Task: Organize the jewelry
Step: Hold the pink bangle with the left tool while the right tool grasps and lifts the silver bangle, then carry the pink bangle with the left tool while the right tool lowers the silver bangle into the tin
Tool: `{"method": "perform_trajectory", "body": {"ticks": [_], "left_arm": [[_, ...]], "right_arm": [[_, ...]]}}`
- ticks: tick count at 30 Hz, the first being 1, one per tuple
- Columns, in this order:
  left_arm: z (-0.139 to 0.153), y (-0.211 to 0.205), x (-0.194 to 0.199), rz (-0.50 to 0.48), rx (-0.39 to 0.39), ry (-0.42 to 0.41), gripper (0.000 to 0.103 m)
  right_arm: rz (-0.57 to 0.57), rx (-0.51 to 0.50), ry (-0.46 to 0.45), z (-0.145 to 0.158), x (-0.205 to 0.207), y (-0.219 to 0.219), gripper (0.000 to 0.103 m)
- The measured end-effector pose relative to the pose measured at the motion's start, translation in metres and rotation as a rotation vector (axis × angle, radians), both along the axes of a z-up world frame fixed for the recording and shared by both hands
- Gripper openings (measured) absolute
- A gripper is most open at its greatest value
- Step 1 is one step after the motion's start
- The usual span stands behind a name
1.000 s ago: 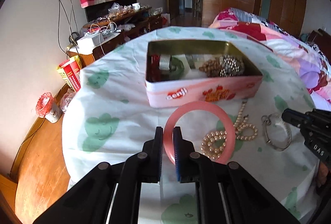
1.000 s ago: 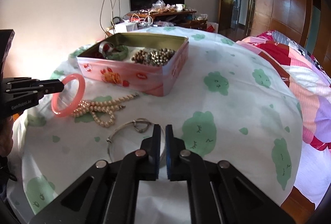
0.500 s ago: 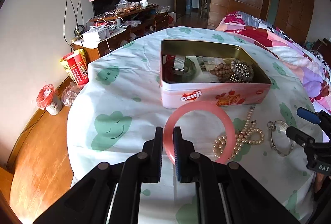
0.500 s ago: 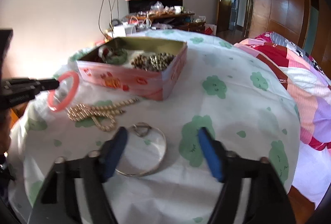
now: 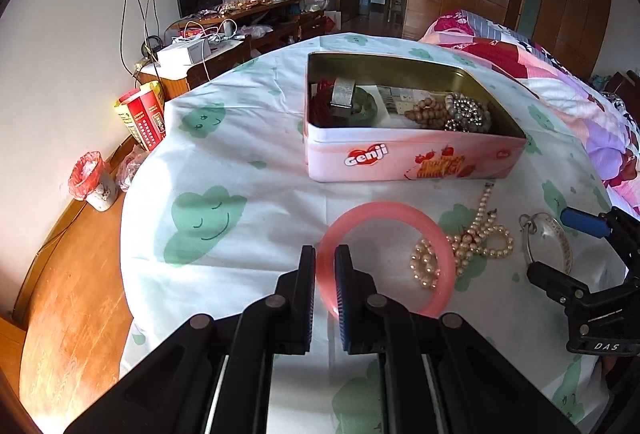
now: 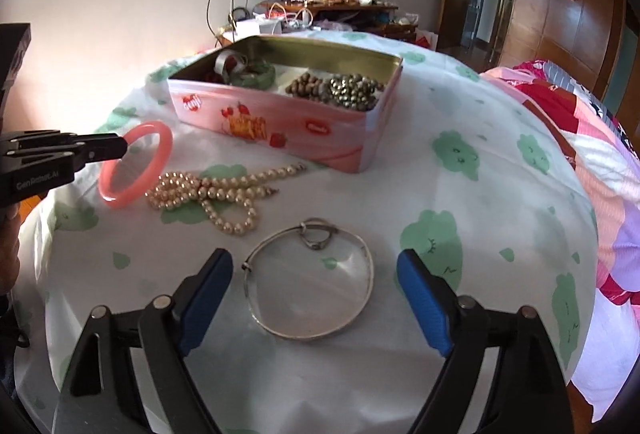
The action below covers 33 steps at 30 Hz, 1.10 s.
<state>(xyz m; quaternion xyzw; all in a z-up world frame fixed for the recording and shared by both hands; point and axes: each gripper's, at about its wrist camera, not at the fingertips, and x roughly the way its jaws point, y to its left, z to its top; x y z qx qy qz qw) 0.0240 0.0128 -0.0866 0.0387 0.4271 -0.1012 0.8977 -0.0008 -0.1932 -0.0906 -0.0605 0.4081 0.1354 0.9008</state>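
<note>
My left gripper (image 5: 325,258) is shut on the near rim of a pink bangle (image 5: 384,208), which it holds tilted just over the cloth; the right wrist view shows that gripper (image 6: 120,147) and the bangle (image 6: 167,143) at the left. My right gripper (image 6: 314,266) is opening its jaws wide on either side of a thin silver bangle (image 6: 370,274) that lies flat, untouched by the pads. A pearl necklace (image 6: 208,189) lies between the two bangles. Behind them stands an open pink tin (image 6: 280,121) with beads and bangles inside.
The round table wears a white cloth with green clouds (image 5: 208,213). Its edge drops to a wooden floor (image 5: 60,294) at the left, with a small bin (image 5: 90,181) and a red box (image 5: 144,117). A bed with a colourful quilt (image 6: 600,153) is at the right.
My right gripper's jaws went from shut to wide apart around the silver bangle. The left gripper kept its grip on the pink bangle and barely moved.
</note>
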Motion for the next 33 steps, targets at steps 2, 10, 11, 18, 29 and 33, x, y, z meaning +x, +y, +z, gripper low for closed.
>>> {"method": "perform_trajectory", "body": {"ticks": [2,10,11,18,29,33], "left_arm": [[-0.001,-0.001,-0.002,-0.004,0.0,-0.001,0.009],[-0.001,-0.004,-0.003,-0.009,0.003,-0.003,0.009],[-0.001,-0.004,-0.003,-0.009,0.003,-0.003,0.009],[0.007,-0.005,-0.004,-0.006,-0.007,-0.022,0.009],[0.066,-0.011,-0.001,-0.022,-0.023,-0.14,0.009],[0.08,-0.014,0.004,-0.025,-0.016,-0.17,0.009]], "right_arm": [[0.007,-0.021,0.003,-0.001,0.0,0.003,0.086],[0.024,-0.002,0.014,-0.003,-0.002,0.002,0.072],[0.025,-0.001,0.009,-0.003,-0.003,0.003,0.072],[0.023,0.002,-0.026,0.003,-0.007,0.003,0.072],[-0.001,0.022,-0.121,0.037,-0.003,-0.006,0.072],[0.0,0.031,-0.156,0.05,0.004,-0.006,0.072]]}}
